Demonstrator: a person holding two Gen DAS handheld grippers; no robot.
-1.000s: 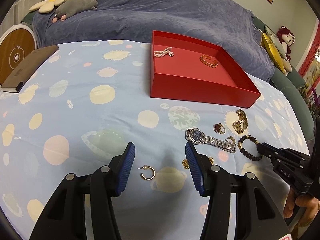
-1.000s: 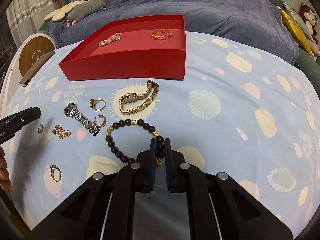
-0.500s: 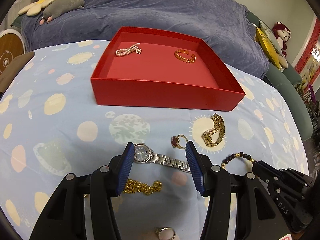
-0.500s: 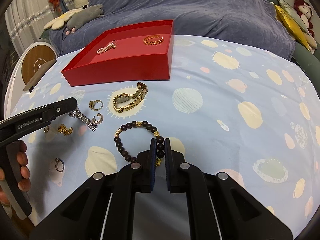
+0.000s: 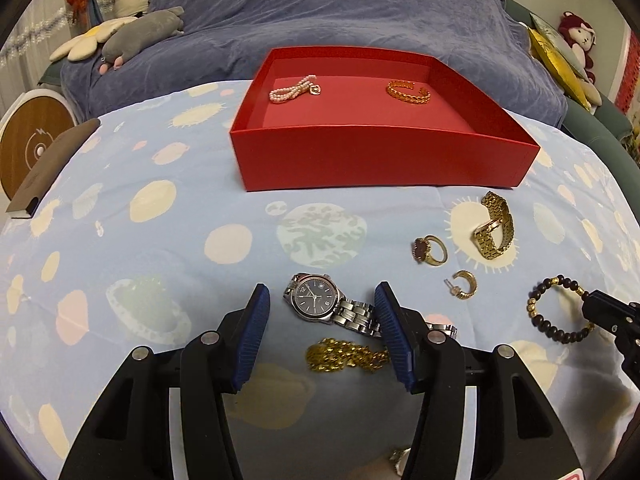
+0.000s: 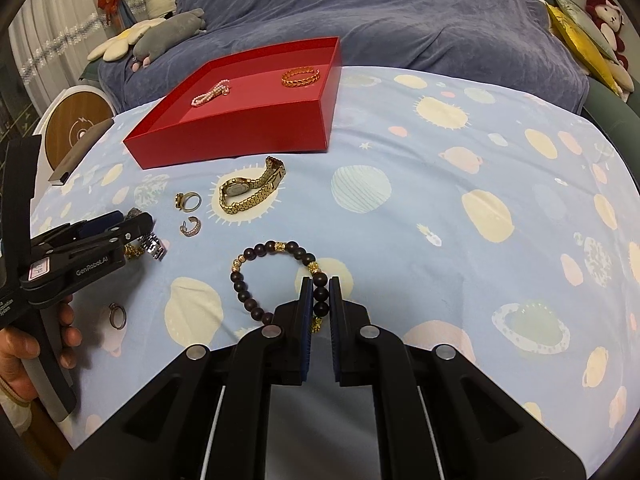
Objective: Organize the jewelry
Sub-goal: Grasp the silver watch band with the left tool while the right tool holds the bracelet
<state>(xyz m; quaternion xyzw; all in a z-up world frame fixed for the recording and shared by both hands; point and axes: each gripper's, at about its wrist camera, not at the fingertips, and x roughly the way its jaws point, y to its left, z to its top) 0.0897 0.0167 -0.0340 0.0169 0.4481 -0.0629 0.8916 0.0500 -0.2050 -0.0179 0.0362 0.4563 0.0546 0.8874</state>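
- The left gripper [image 5: 320, 320] has ribbed blue pads set wide apart, holding nothing; a steel-link silver watch [image 5: 316, 304] with a dark round dial lies between them, beside a crumpled gold chain [image 5: 344, 356].
- Its black side reads "GenRobot.AI" in the right wrist view.
- The right gripper [image 6: 320, 300] is nearly closed, pinching a dark bead bracelet [image 6: 276, 276] with gold spacer beads on the cloth.
- A red cardboard box [image 5: 380, 160] holds two pieces: a pearl strand [image 5: 294, 90] and a gold braided bangle [image 5: 408, 92].
- Loose on the planet-print blue cloth [image 6: 440, 208]: one gold watch [image 6: 252, 192], one stone-set ring [image 6: 188, 200], one hoop earring [image 6: 192, 226], one thin ring [image 6: 117, 315].
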